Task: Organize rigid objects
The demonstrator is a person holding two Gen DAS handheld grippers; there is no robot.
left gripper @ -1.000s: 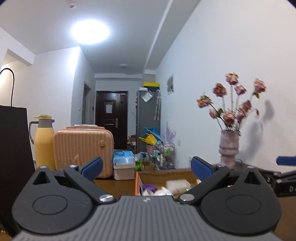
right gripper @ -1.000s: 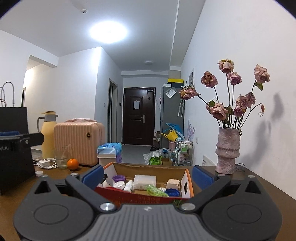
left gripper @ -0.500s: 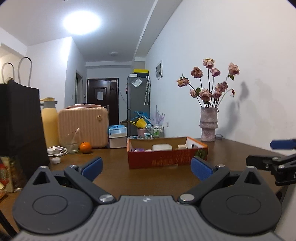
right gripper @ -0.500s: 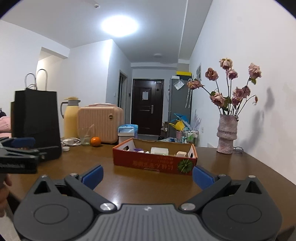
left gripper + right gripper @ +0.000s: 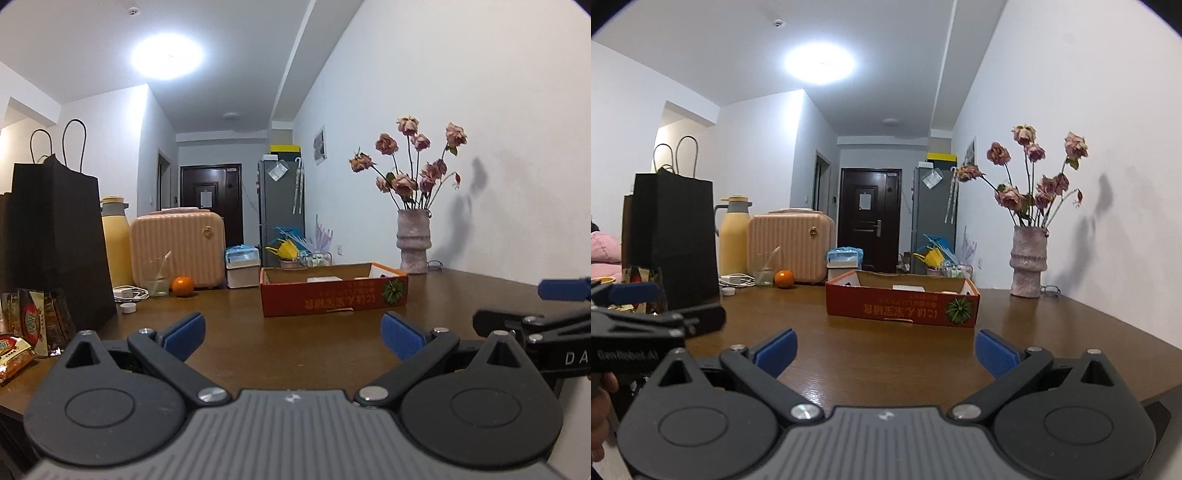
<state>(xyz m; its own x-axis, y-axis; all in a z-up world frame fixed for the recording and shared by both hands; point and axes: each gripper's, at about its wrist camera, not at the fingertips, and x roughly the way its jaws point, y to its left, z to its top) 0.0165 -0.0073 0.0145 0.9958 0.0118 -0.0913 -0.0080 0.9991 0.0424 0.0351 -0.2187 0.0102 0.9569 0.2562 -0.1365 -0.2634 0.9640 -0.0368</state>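
On the brown desk (image 5: pixel 295 347) sits a red cardboard box (image 5: pixel 334 295), roughly in the middle and well ahead of both grippers. Its contents are mostly hidden by the front wall; only a white boxy thing (image 5: pixel 908 287) peeks over the rim, can't really tell what else is in there. Left gripper (image 5: pixel 293 332) has its jaws spread wide with nothing between them, same deal for the right gripper (image 5: pixel 886 349). Off to the left there's a black paper bag (image 5: pixel 55 243), a yellow thermos (image 5: pixel 733 236) partly covered by the bag in the left view, a pink case (image 5: pixel 179 247) and an orange (image 5: pixel 182 285). Snack packets (image 5: pixel 22 332) are cut off at the frame edge. Vase of dried roses (image 5: pixel 1028 266) stands back right.
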